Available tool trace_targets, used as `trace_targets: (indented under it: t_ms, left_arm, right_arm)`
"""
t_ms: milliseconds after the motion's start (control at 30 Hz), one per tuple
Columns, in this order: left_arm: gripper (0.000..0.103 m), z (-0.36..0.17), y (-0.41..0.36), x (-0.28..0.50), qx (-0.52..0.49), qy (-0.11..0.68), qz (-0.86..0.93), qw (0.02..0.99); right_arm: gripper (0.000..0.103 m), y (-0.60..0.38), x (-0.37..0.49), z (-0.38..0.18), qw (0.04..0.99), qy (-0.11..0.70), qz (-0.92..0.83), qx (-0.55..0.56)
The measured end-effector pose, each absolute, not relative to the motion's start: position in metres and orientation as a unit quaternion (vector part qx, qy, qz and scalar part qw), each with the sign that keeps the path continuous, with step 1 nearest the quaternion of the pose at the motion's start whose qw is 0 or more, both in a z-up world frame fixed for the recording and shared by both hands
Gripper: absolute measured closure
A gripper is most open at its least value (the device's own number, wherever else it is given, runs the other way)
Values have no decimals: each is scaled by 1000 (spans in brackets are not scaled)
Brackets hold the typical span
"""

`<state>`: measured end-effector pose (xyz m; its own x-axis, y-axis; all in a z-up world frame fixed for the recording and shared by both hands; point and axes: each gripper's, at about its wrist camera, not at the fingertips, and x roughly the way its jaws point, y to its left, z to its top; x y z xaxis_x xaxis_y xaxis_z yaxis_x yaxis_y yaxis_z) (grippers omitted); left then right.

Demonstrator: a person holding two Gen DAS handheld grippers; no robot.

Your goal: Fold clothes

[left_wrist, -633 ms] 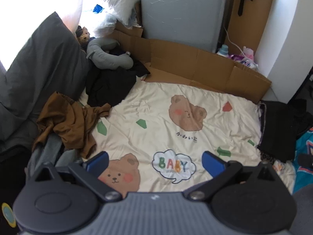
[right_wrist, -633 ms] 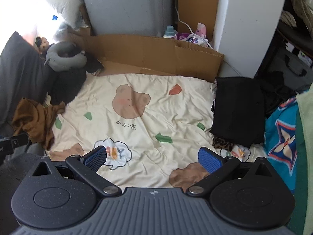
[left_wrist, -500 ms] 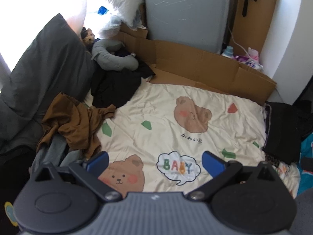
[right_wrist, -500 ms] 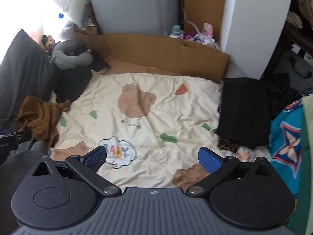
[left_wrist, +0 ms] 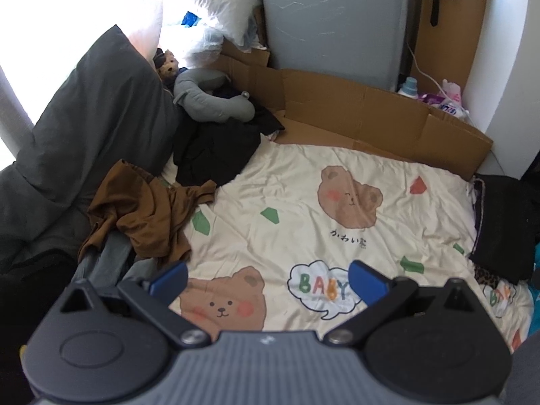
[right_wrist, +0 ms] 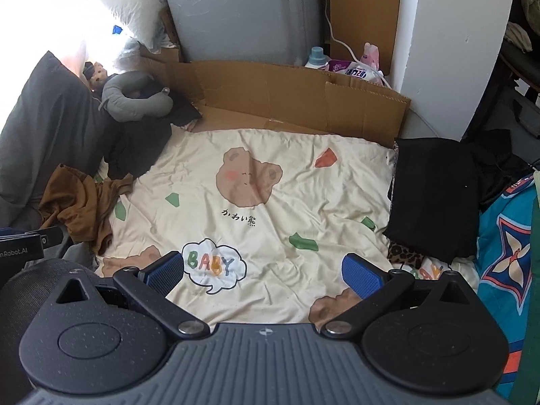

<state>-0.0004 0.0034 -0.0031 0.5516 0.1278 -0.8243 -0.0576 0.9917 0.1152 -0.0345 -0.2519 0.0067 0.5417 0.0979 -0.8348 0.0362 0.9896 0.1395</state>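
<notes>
Left gripper: blue-padded jaws spread wide, nothing between them, held above the near edge of the cream quilt printed with brown bears and a "BABY" speech bubble. Right gripper: jaws likewise wide apart and empty, above the same quilt, the speech bubble showing between its pads.

Clothes, from the left wrist view: a crumpled rust-brown garment lies in a heap at the quilt's left edge, just beyond the left pad and not touching it. A grey garment sits partly under it. Further back, a bunched black garment rests on the quilt's far-left corner, with a grey U-shaped neck pillow on top of its far side. A small brown plush bear sits behind the pillow. A large dark-grey pillow leans along the left side.

From the right wrist view: a flat folded black garment lies on the quilt's right edge, well apart from the brown heap. A teal patterned fabric is just to its right.

Brown corrugated cardboard stands along the far edge, a grey cabinet behind it.
</notes>
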Motion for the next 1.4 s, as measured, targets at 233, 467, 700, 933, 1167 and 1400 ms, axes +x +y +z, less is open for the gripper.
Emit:
trace_targets:
  t_ms: [233,467,700,933,1167,1400]
  left_arm:
    - [1,-4,5,1,37,473,53,878]
    - [1,-4,9,2,30,472,50,880]
    - [1,-4,7,1,34,470,49,881]
    - [1,-4,7,2,38,468,51,881]
    - [1,-4,9,5,39,472,53,879]
    - [1,-5,11,3,38,471,54,880]
  right_arm:
    - [0,-252,-34,7,876,478,15,67]
    - [0,-250,-35,7,875,478,16,71]
    - [0,-253,-34,8,876,477,18,71]
    - [0,-254,-34,9,876,477,15,73]
    - [0,-256,-35,9,877,474,13,76]
    - [0,-254,-36,10,879,473,5,60]
